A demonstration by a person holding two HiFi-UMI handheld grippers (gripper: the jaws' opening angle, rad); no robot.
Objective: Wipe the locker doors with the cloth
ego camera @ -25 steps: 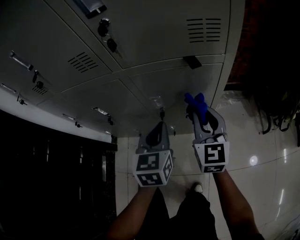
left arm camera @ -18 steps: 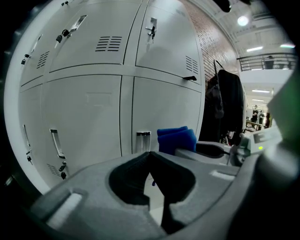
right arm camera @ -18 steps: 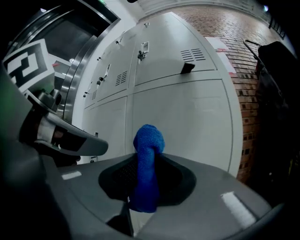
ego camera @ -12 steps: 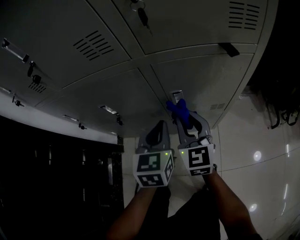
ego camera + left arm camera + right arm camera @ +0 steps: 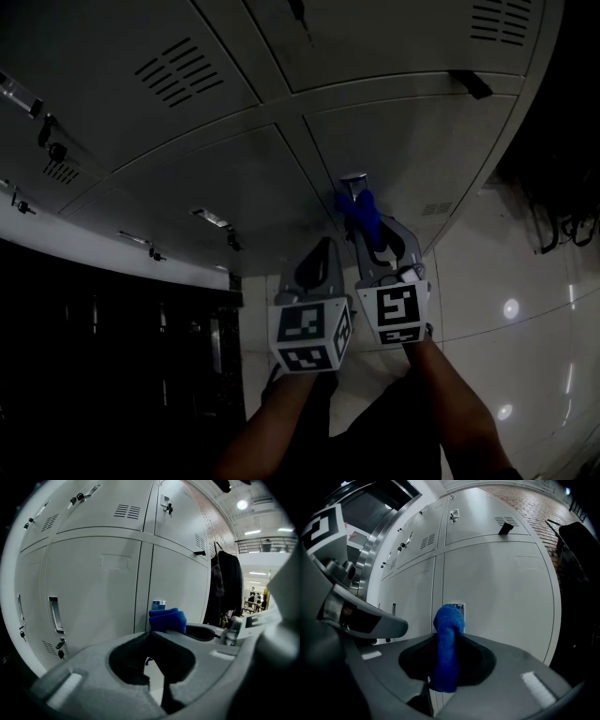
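Grey locker doors [image 5: 244,187] fill the upper head view. My right gripper [image 5: 371,225] is shut on a blue cloth [image 5: 361,212], whose folded end pokes out past the jaws close to the handle recess [image 5: 352,183] of a lower door [image 5: 501,602]. The right gripper view shows the blue cloth [image 5: 446,644] pinched between the jaws, just before the recess [image 5: 458,607]. My left gripper [image 5: 319,258] hangs beside it on the left, shut with nothing in it. From the left gripper view the cloth [image 5: 167,619] appears just right of a door seam.
A protruding latch [image 5: 471,82] sticks out from a door at upper right. Dark clothing hangs on a rack [image 5: 228,585] to the right of the lockers. Pale glossy floor tiles [image 5: 506,291] lie below. A black area [image 5: 103,366] borders the lockers on the left.
The right gripper with the cloth has moved left and in toward the lower door's handle recess, ending close beside the left gripper. The view has shifted down along the lockers.
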